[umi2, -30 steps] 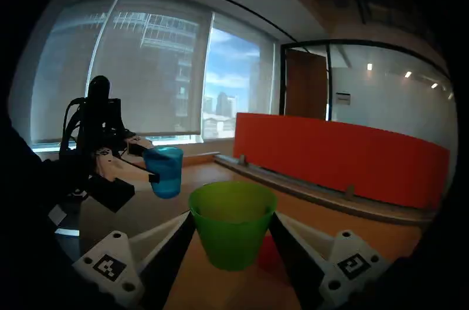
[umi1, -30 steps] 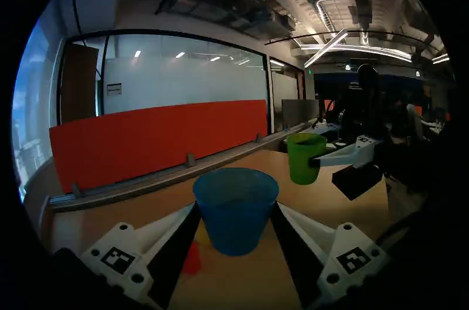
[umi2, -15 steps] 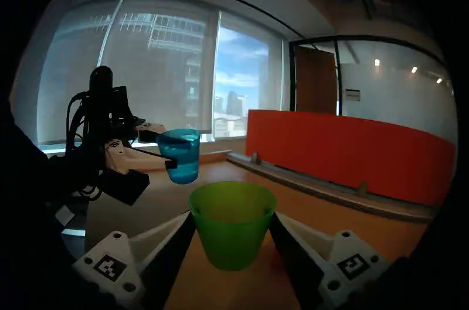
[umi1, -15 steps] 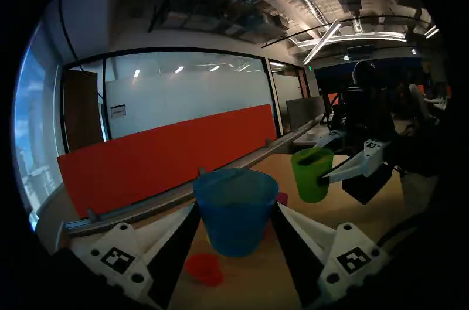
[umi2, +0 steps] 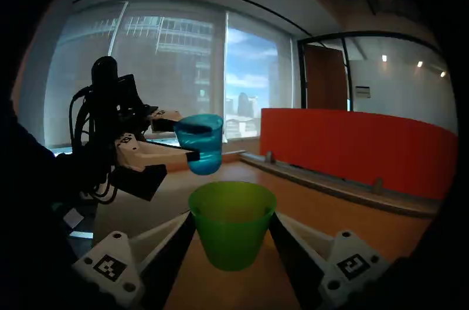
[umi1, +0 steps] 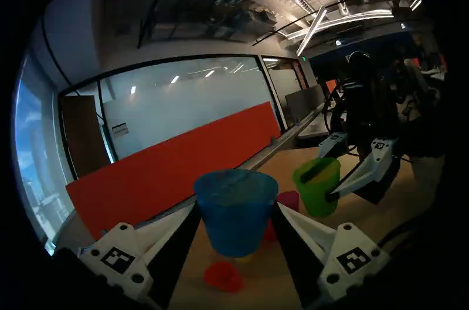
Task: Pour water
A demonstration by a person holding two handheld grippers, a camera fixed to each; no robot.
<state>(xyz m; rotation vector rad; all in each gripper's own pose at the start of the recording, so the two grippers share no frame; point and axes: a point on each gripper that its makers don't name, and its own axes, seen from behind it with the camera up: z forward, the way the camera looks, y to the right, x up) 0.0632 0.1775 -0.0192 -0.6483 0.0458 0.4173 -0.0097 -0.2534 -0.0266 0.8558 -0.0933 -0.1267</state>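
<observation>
Nothing can be read. The small white sign (umi1: 120,129) on the glass wall (umi1: 193,105), far ahead of the left gripper (umi1: 235,210), is too blurred; the gripper's square markers (umi1: 118,260) carry only patterns.

Left cam sits right behind the left tool (umi1: 234,216), low and close, looking across the table (umi1: 287,168) at the orange partition (umi1: 176,157). Right cam rides the right tool (umi2: 233,222) the same way, facing the windows (umi2: 164,75). Each catches the other tool farther off, plus that partition and table.
</observation>
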